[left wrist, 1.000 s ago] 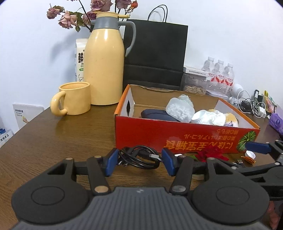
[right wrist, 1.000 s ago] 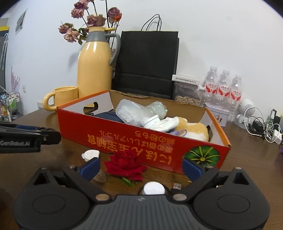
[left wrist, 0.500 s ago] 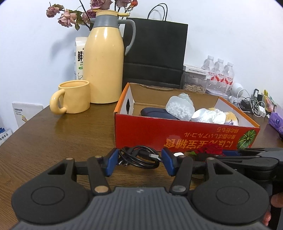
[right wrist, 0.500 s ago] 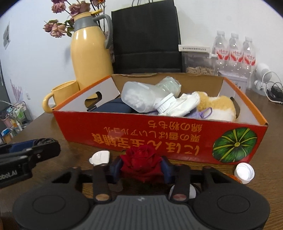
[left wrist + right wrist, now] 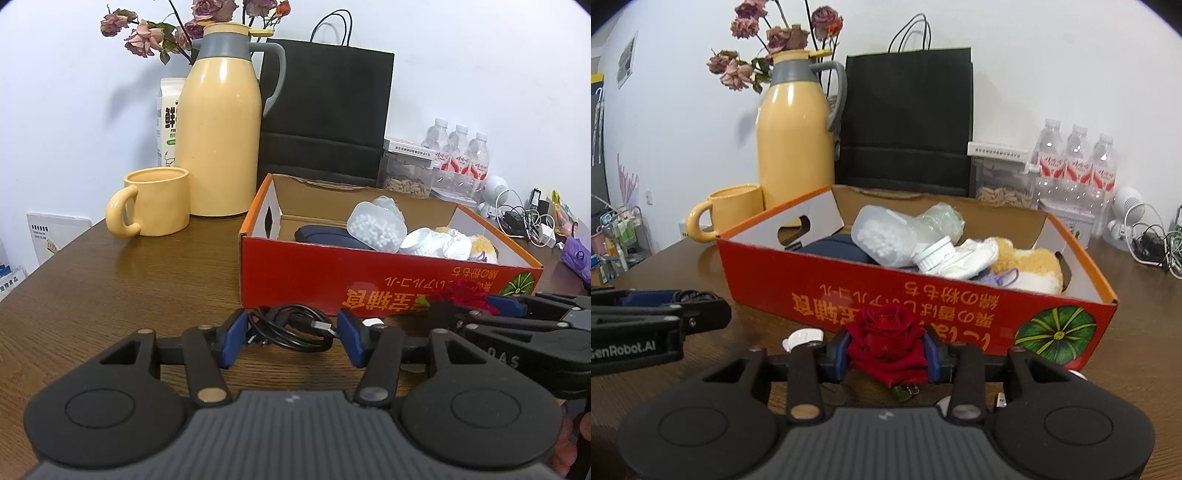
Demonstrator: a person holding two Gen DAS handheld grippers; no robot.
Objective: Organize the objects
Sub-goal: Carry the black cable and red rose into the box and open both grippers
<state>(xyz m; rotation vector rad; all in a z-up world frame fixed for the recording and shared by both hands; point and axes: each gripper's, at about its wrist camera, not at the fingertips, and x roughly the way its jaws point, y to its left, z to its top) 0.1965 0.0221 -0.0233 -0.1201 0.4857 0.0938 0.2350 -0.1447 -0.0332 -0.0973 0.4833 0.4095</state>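
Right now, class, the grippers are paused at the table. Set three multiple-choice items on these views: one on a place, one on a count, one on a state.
1. Where does the mug stand?
A. inside the box
B. left of the flask
C. on the black bag

2. How many water bottles stand by the wall?
A. one
B. three
C. five

3. What is between the right gripper's jaws?
A. a red rose
B. a white cap
C. nothing

Key:
1 B, the mug sits on the table beside the flask, on its left.
2 B, three red-labelled bottles stand in a row.
3 A, the rose fills the gap as the jaws are closing on it.
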